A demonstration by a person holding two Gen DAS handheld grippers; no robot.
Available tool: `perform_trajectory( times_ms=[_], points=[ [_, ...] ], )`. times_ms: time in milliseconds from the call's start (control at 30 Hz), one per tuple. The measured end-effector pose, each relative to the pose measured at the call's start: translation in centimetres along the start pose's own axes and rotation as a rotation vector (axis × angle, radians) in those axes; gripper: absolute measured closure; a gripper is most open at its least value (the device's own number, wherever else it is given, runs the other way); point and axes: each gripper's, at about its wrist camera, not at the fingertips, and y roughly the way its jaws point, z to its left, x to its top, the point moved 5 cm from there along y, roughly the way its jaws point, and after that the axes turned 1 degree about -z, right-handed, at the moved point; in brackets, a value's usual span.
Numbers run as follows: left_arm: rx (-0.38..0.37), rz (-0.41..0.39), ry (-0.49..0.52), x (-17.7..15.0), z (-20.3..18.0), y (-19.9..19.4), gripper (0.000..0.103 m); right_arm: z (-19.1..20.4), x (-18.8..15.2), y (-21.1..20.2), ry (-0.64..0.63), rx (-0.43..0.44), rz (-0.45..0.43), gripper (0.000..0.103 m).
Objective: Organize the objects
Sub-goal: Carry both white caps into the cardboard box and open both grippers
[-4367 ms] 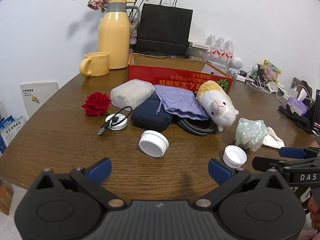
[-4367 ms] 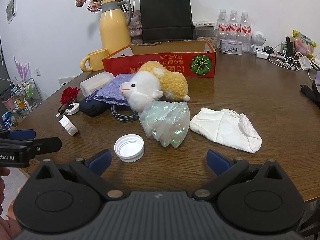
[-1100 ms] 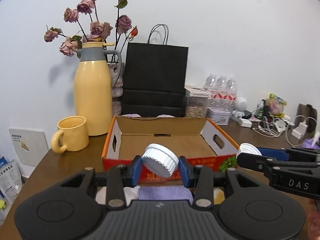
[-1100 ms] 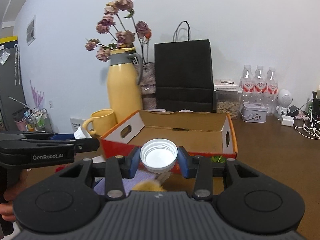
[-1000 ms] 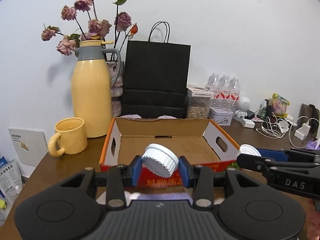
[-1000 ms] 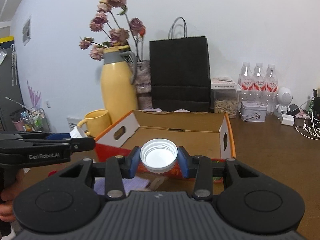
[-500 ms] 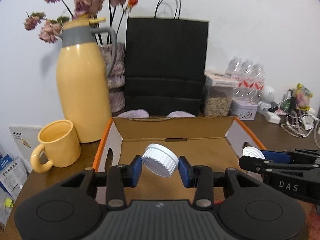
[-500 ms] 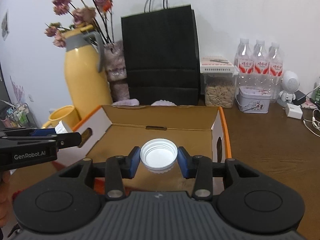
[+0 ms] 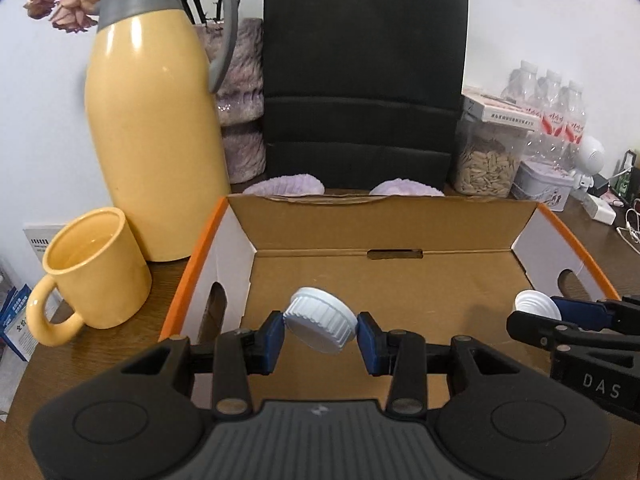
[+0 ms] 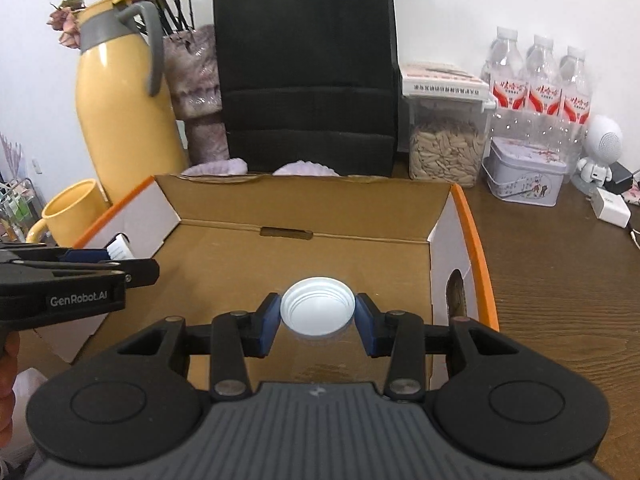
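A brown wooden table [image 10: 560, 280] is carrying an open cardboard box [image 10: 476, 236]. At the box's ten o'clock a yellow mug [image 9: 96, 268] and jug [image 9: 156, 128] are standing; a black bag [image 9: 364, 80] at twelve; bottles [image 10: 536, 84] and a tin [image 10: 524, 176] at two.

Bright, sharp, fisheye-bowed edges
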Motion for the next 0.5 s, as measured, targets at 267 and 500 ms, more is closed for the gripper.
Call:
perform_trajectory(
  times_ms=[267,500],
  points=[
    [-0.012,0.007,0.011,0.0,-0.6,0.2,0.018,-0.5,-0.2,0.6,0.004,-0.004,0.019,0.035],
    [-0.011,-0.035,-0.069,0.2,0.5,-0.6,0.002,-0.7,-0.1,-0.6,0.01,-0.013,-0.029,0.0]
  ],
)
